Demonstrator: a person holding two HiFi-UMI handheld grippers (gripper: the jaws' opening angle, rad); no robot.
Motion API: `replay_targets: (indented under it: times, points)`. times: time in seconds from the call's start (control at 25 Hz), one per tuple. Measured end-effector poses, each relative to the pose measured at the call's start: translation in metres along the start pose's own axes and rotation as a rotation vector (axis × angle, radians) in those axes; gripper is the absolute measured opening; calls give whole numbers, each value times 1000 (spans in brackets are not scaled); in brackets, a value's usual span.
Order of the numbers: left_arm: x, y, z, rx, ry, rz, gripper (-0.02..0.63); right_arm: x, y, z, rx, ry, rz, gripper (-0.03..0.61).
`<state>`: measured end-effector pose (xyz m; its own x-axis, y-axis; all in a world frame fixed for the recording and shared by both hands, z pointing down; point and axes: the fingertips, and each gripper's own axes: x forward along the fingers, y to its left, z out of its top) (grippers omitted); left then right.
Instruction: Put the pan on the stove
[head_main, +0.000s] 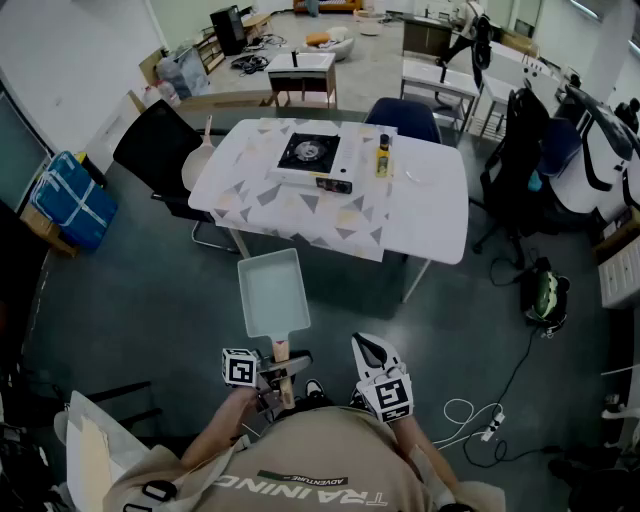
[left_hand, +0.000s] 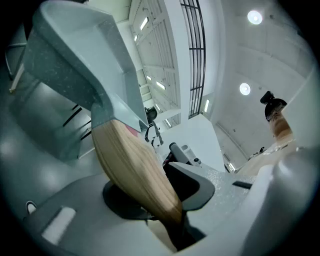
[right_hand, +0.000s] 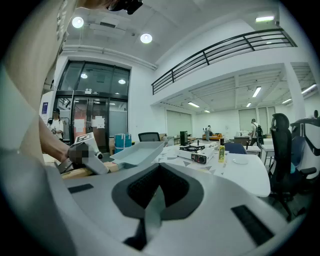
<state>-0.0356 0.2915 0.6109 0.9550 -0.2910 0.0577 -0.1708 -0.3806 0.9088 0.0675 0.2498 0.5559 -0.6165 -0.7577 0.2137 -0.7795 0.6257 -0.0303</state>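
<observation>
The pan (head_main: 272, 292), a pale rectangular tray with a wooden handle (head_main: 283, 362), is held in the air over the grey floor, short of the near edge of the surface (head_main: 420, 215) and well apart from the stove (head_main: 312, 160). The left claw (head_main: 283, 378) is pinching the handle. In the left gripper view, the wood (left_hand: 135, 170) runs down between the two jaws, and its butt end disappears into the dark gap where they close (left_hand: 172, 215). From there the pan (left_hand: 75, 60) is seen from beneath, tilted, and it covers the upper left of the view, so neither the stove nor the surface can be seen.

The right claw (head_main: 368, 350) hangs just beside the left one. Its jaws are pressed together with nothing between them (right_hand: 155, 200). In its view the pan (right_hand: 137, 152) sits level to the left. The left claw beside it is partly under a blurred patch.

The stove is on the surface's patterned cloth, with a small yellow bottle (head_main: 383, 157) just to its right. A pale round thing further right is too faint to name. The person's shirt cuts off both forearms at the bottom of the head view.
</observation>
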Motion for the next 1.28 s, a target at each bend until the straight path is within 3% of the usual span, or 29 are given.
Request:
replay_targets:
  times: [0.6,0.76,0.96,1.28]
  points:
    - [-17,-12,-2,-1,12,-39,123,3,23,2,-23,6,-40,3]
    - [-30,3,1,34,15,-56,123,14,30,-3,-26,15,-56,3]
    - [-38,11,10,8,35,-59,124,22,32,-5,-8,43,-83,3]
    - [-35,35,30,6,52,-49,124,55,26,-7,-19,66,-57,3]
